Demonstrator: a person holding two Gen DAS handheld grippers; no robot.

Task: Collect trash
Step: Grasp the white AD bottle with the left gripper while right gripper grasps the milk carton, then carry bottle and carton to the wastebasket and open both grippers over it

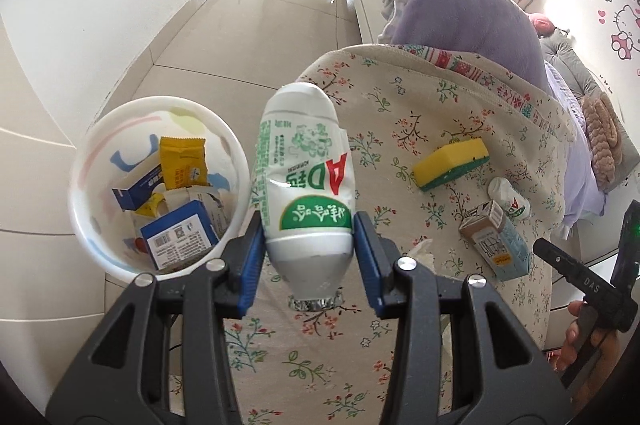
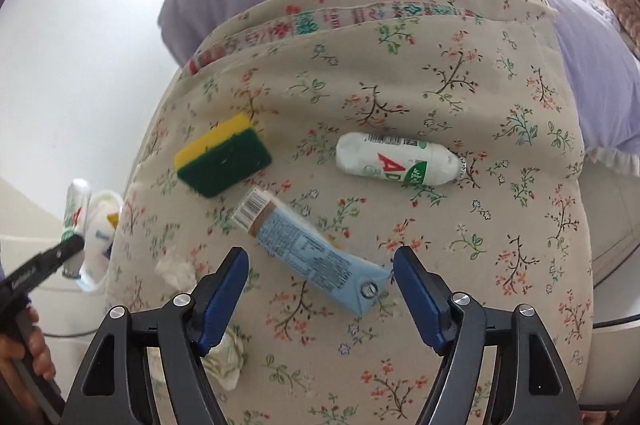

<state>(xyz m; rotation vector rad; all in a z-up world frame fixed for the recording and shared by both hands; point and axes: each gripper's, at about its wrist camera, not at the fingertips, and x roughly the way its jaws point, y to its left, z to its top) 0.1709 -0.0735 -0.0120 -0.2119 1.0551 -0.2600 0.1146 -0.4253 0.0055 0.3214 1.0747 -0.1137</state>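
My left gripper [image 1: 308, 229] is shut on a white AD milk bottle [image 1: 304, 177], held above the table's left edge beside the white trash bin [image 1: 92, 161], which holds several boxes and a yellow wrapper. My right gripper [image 2: 320, 279] is open just above a light blue carton [image 2: 308, 249] lying on the floral tablecloth [image 2: 440, 265]; its jaws stand either side of the carton's cap end. A second AD bottle [image 2: 396, 161] lies beyond. The carton [image 1: 496, 245] and second bottle [image 1: 508, 197] also show in the left wrist view.
A yellow-green sponge [image 2: 224, 157] lies on the cloth left of the carton. Crumpled tissues [image 2: 176, 269] lie near the left edge, another [image 2: 228, 361] under my right gripper. A bed with purple bedding [image 1: 452, 13] stands behind the table. Tiled floor [image 1: 248, 25] lies to the left.
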